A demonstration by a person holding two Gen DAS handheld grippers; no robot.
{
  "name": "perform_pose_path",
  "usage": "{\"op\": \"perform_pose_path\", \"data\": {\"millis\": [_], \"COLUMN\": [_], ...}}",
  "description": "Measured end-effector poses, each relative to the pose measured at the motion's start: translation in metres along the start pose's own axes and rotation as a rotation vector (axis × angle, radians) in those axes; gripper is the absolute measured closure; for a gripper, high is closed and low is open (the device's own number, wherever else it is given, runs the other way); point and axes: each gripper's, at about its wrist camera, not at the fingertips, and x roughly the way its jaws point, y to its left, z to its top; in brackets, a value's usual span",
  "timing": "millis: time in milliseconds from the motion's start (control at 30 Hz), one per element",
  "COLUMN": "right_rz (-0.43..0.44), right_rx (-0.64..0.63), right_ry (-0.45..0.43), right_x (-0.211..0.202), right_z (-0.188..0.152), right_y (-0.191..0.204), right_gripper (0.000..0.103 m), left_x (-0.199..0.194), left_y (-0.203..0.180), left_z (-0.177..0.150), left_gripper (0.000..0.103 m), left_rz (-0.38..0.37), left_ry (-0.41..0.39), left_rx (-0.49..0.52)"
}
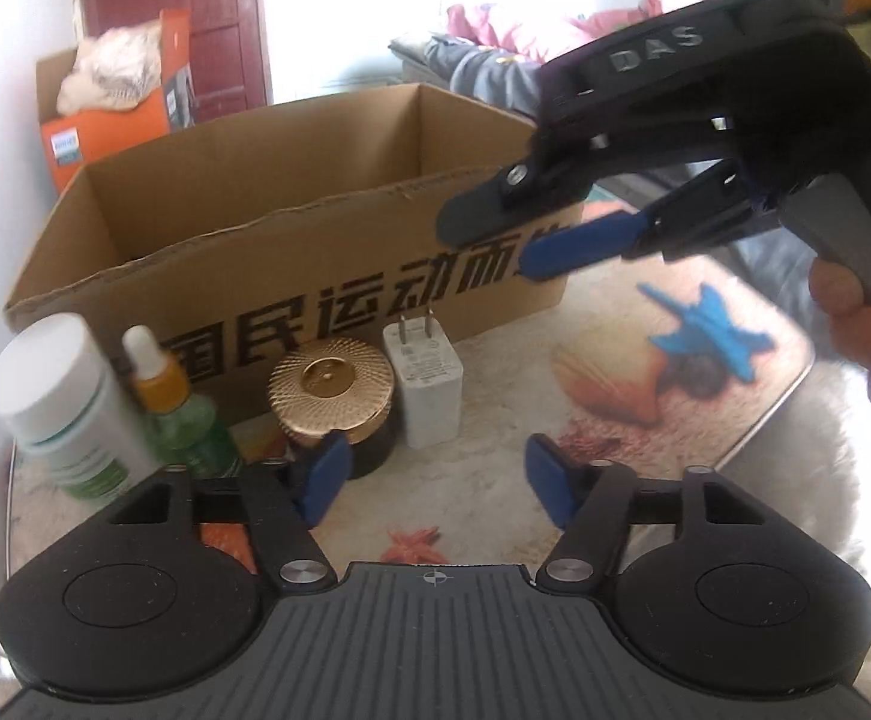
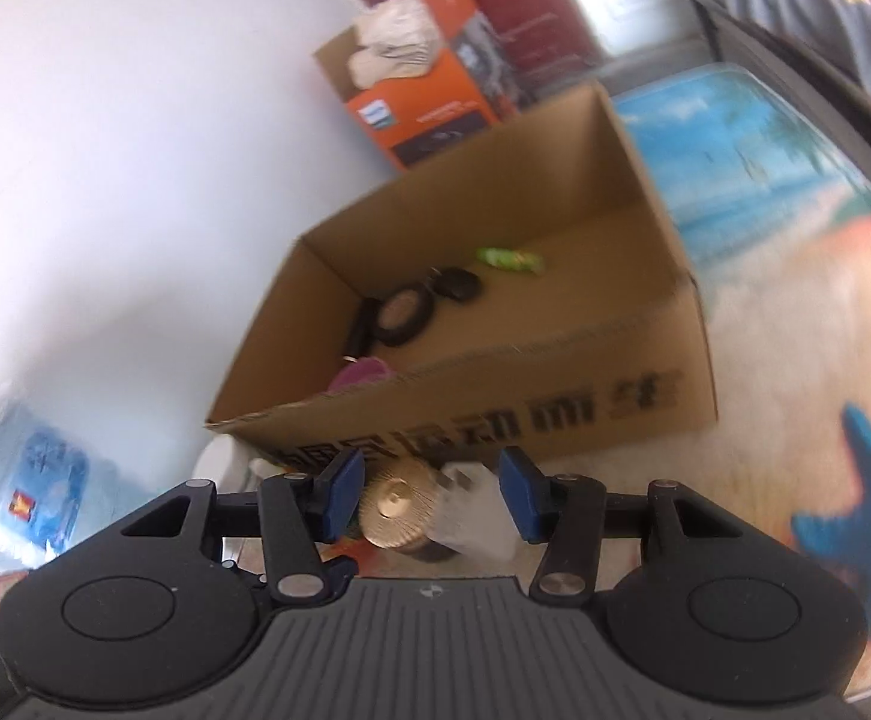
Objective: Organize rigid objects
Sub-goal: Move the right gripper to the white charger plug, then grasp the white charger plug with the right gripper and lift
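An open cardboard box (image 1: 291,204) stands on the table; in the right wrist view the box (image 2: 633,192) holds a black ring-shaped item (image 2: 402,315), a green piece (image 2: 507,258) and a pink item (image 2: 360,375). In front of it stand a white bottle (image 1: 63,408), a dropper bottle (image 1: 165,402), a gold-lidded jar (image 1: 333,390) and a white charger (image 1: 429,384). My left gripper (image 1: 435,480) is open and empty, low before the jar and charger. My right gripper (image 2: 432,501) is open, above the jar (image 2: 396,507) and charger (image 2: 477,519); it also shows in the left wrist view (image 1: 507,240).
An orange box (image 1: 117,102) with cloth sits behind the cardboard box by a white wall. The table (image 1: 645,372) has a beach-print cover with a blue starfish (image 1: 711,324). A bed with clothes lies at the back right.
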Motion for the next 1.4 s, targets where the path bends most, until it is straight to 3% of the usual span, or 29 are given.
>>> {"op": "perform_pose_path", "data": {"millis": [133, 467, 700, 833, 1000, 1400], "right_rz": [0.026, 0.022, -0.008, -0.013, -0.021, 0.011], "right_rx": [0.011, 0.022, 0.067, 0.110, 0.130, 0.073], "right_ry": [0.027, 0.099, 0.105, 0.094, 0.078, 0.074], "right_x": [0.023, 0.053, 0.039, 0.024, 0.019, 0.023], "right_z": [-0.010, -0.017, -0.024, -0.027, -0.029, -0.024], "right_y": [-0.014, -0.022, -0.040, -0.054, -0.063, -0.040], "right_gripper": [0.054, 0.065, 0.065, 0.065, 0.065, 0.065], "left_x": [0.012, 0.025, 0.016, 0.017, 0.017, 0.033], "left_y": [-0.004, -0.007, -0.032, -0.048, -0.041, -0.025], "left_z": [-0.001, 0.009, 0.007, 0.005, 0.007, 0.016], "left_gripper": [0.053, 0.057, 0.057, 0.056, 0.056, 0.056], "left_rz": [0.018, -0.002, -0.073, -0.066, -0.077, 0.010], "left_ry": [0.002, 0.004, -0.049, -0.057, -0.040, -0.011], "left_rx": [0.018, 0.009, 0.143, 0.210, 0.168, 0.093]}}
